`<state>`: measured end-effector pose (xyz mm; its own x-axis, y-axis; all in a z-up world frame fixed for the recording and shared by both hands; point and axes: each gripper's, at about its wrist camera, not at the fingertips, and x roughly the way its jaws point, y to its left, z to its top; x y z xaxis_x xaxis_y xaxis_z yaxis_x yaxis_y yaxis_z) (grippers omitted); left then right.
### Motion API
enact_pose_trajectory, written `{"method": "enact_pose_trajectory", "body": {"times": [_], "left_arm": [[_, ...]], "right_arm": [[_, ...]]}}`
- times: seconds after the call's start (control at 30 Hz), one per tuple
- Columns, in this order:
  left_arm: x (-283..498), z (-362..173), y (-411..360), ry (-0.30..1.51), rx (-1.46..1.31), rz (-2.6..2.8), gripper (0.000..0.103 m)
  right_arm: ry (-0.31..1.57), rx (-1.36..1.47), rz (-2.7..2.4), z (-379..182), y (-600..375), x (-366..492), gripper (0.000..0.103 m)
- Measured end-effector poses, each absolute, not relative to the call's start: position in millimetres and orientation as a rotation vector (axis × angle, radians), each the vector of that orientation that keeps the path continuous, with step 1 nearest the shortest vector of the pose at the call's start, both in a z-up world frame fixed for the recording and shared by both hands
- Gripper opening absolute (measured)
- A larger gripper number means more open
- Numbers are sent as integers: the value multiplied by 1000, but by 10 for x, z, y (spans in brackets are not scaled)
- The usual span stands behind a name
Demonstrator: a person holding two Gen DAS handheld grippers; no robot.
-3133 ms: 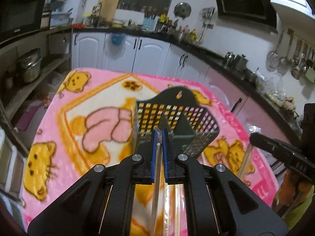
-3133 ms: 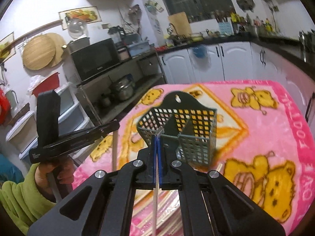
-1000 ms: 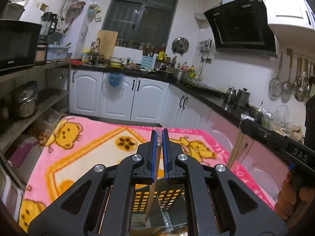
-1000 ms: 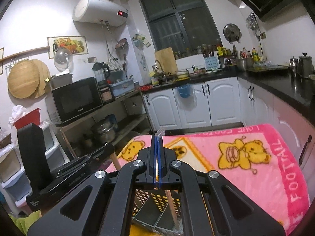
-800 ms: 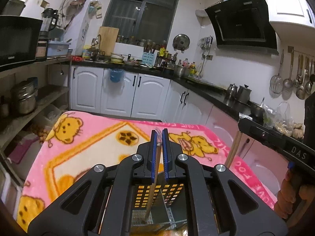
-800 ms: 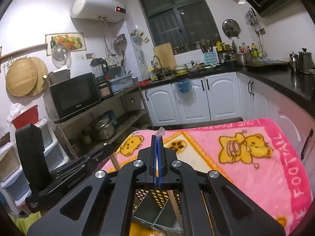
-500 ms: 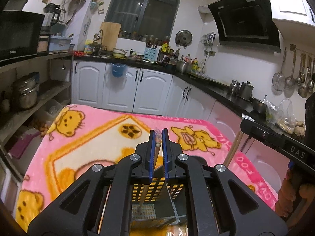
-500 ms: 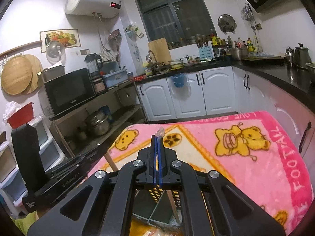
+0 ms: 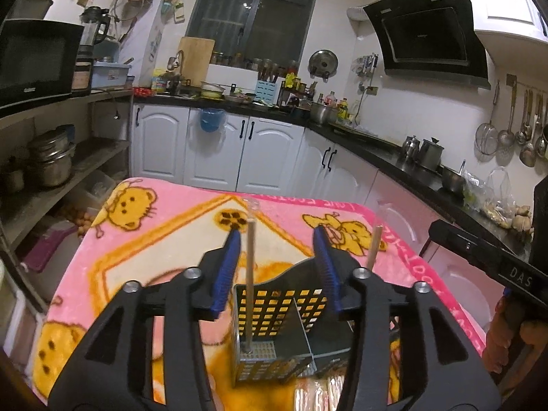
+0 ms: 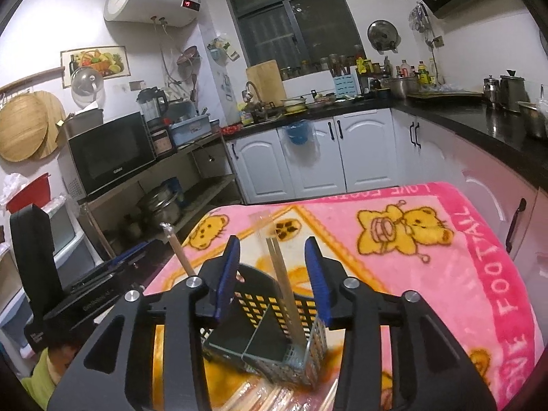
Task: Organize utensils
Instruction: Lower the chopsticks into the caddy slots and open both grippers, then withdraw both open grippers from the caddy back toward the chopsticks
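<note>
Pink blanket point(image 9: 164, 226) around caddy point(image 9: 274, 325); both tongs point(image 9: 277, 267) point(image 10: 274, 274) just spread, chopsticks point(image 9: 249, 274) loose between.

A pink bear-print blanket point(image 9: 164, 239) carries 1 perforated utensil holder point(image 9: 274, 308).

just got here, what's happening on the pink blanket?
A person is sorting wrapped chopsticks into a dark mesh utensil caddy on the blanket. The jaws of the left gripper and right gripper have just been opening. One chopstick pair stands in one compartment, the other pair in the neighbouring one. Neither is pinched now. More wrapped chopsticks lie in front of the caddy.
</note>
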<state>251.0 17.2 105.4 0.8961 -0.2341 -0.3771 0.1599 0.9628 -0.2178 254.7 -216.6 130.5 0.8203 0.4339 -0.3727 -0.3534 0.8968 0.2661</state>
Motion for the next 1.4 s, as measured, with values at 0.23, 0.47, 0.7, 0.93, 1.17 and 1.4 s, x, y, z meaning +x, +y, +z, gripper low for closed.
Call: {"method": "enact_pose_trajectory", "body": {"times": [0.23,0.47,0.7,0.93,1.17,1.4], "left_arm": [[2377,1075,197,406,-193,-204,65],[2197,1062,247,390,-201,-202,80],[2015,1031,234,383,-193,-204,92],[1868,990,211,377,-175,-201,92],[1744,907,205,396,-178,-204,92],[1685,806,183,428,-179,-207,92]], "right_arm": [[446,157,399,1243,-2215,2380,51],[433,129,389,1193,-2242,2177,63],[428,116,387,1163,-2249,1997,70],[432,111,390,1103,-2287,1835,72],[448,95,394,1031,-2262,1717,73],[470,87,397,947,-2250,1638,73]]}}
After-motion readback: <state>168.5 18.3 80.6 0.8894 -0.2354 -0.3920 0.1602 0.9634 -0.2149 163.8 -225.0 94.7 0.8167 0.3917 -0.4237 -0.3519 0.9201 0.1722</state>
